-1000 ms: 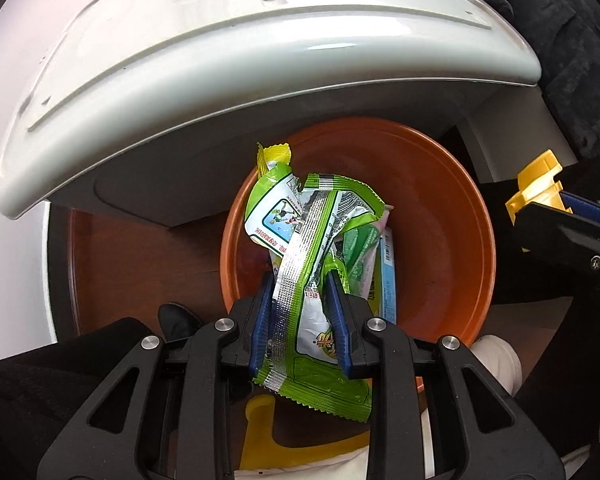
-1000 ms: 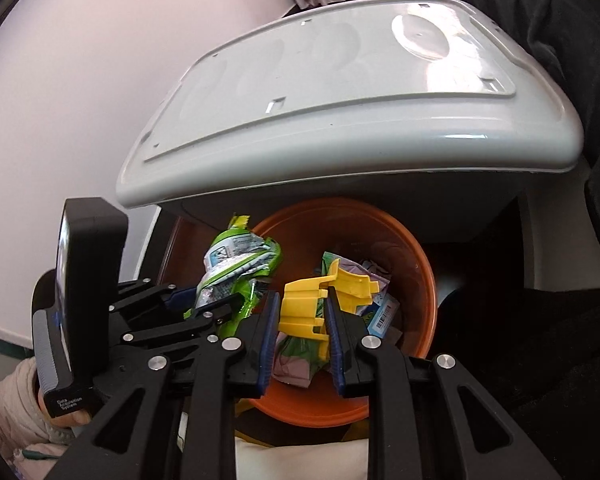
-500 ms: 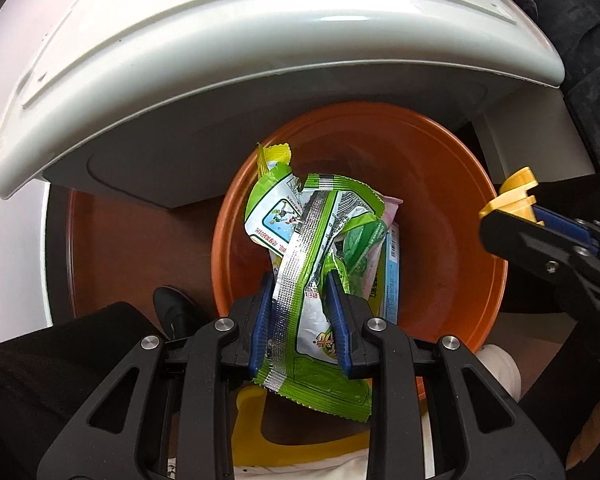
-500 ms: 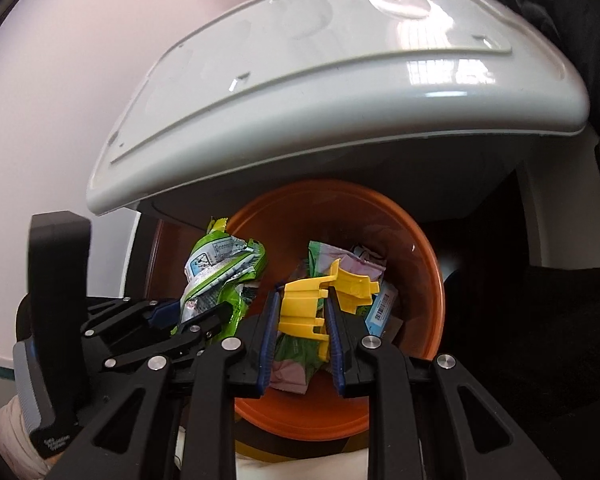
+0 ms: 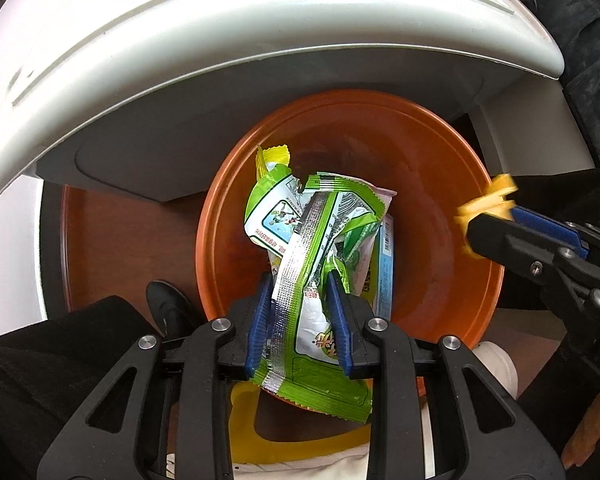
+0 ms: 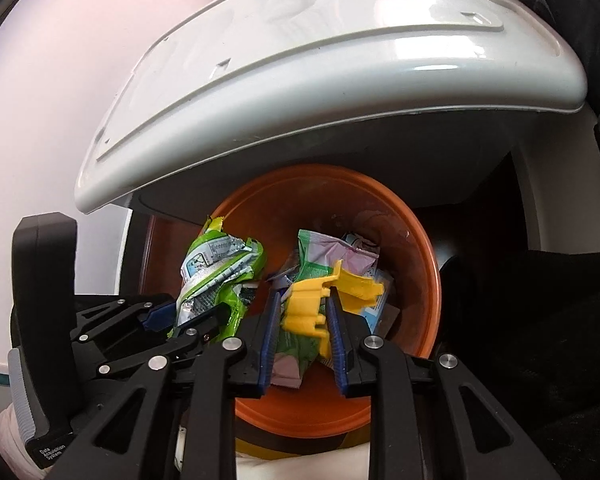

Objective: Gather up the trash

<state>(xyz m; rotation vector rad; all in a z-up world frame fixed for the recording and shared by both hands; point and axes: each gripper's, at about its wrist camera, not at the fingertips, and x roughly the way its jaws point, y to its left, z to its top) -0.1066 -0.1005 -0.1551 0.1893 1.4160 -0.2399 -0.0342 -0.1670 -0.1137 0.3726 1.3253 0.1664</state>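
Observation:
My left gripper [image 5: 300, 300] is shut on a crumpled green snack wrapper [image 5: 312, 240] and holds it over the open orange trash bin [image 5: 440, 160]. The same wrapper [image 6: 216, 268] shows at the left in the right wrist view. My right gripper [image 6: 302, 320] is shut on a yellow plastic piece [image 6: 312, 304] above the bin [image 6: 420, 240]; it also shows at the right of the left wrist view [image 5: 486, 216]. Pink, green and blue wrappers [image 6: 340, 256] lie inside the bin.
A white raised lid [image 5: 220, 40] overhangs the bin at the back, also in the right wrist view [image 6: 300, 80]. A dark brown floor [image 5: 132, 248] and a white wall [image 6: 40, 100] lie to the left. Black clothing and a shoe [image 5: 164, 308] show below left.
Both grippers have moved closer to the bin, which now looks larger. The right gripper has shifted lower and further in on the right of the left wrist view. Both grips are unchanged.

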